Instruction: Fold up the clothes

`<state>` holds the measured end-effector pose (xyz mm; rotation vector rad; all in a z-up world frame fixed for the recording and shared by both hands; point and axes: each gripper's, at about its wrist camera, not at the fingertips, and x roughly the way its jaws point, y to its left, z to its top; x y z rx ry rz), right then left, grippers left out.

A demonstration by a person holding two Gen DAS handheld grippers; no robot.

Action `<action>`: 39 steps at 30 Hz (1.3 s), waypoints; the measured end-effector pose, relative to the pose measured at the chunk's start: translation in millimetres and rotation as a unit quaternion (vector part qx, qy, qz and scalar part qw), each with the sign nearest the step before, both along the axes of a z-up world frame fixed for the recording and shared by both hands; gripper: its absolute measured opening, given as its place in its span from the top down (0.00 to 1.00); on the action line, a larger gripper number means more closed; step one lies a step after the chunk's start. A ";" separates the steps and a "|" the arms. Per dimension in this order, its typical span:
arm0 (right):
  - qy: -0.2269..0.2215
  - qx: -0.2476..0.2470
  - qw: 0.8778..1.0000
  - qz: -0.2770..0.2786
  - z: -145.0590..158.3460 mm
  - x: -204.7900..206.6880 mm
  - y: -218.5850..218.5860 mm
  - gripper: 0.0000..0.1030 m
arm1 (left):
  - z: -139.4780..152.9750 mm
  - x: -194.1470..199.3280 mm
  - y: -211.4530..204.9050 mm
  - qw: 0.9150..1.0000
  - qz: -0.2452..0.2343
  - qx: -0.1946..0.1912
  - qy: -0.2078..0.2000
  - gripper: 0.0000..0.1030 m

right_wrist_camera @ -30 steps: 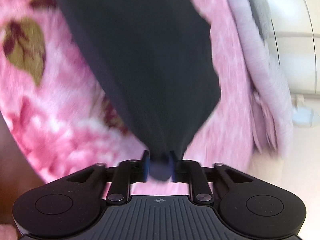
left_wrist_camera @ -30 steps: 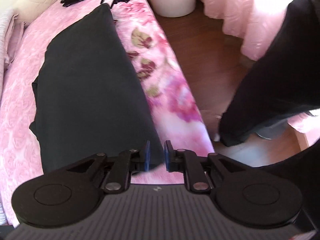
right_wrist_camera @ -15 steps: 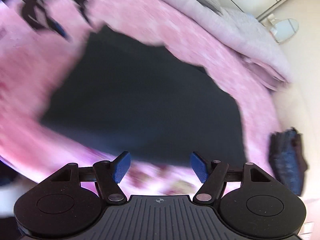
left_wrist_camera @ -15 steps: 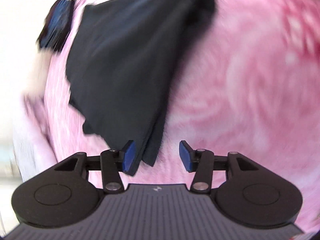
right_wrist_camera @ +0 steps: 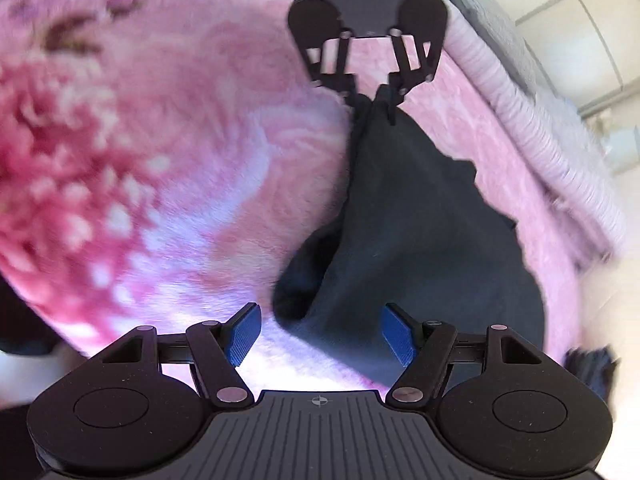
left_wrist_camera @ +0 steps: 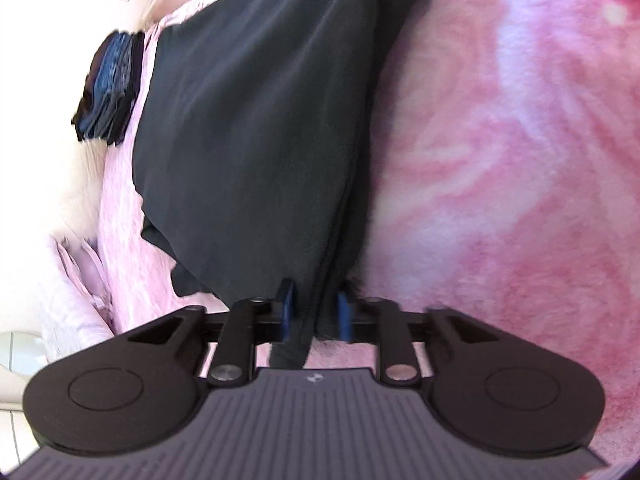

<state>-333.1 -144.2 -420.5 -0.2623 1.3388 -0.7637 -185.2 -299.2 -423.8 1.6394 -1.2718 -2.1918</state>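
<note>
A black garment (left_wrist_camera: 256, 140) lies folded lengthwise on the pink floral blanket (left_wrist_camera: 500, 160). My left gripper (left_wrist_camera: 315, 312) is closing on the near end of its thick folded edge, and the cloth is pinched between the blue pads. In the right wrist view the same garment (right_wrist_camera: 420, 232) runs from the left gripper (right_wrist_camera: 372, 88) at the far end toward me. My right gripper (right_wrist_camera: 322, 334) stands open just above the garment's near corner, with nothing gripped.
A stack of folded dark blue clothes (left_wrist_camera: 110, 88) sits at the bed's edge beyond the garment, also seen as the dark stack (right_wrist_camera: 592, 368). Pale ribbed bedding (right_wrist_camera: 540, 120) is bunched along the bed's far side. The blanket (right_wrist_camera: 160, 160) stretches wide to the left.
My right gripper let go of the black garment, opened wide and swung across to its other end. My left gripper dropped to the folded edge, opened, then closed on the cloth.
</note>
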 end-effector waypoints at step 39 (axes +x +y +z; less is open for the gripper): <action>-0.383 0.162 0.876 -0.245 166.3 -297.7 -251.3 0.91 | 155.5 -240.4 -247.9 0.984 0.079 0.159 -0.027 0.91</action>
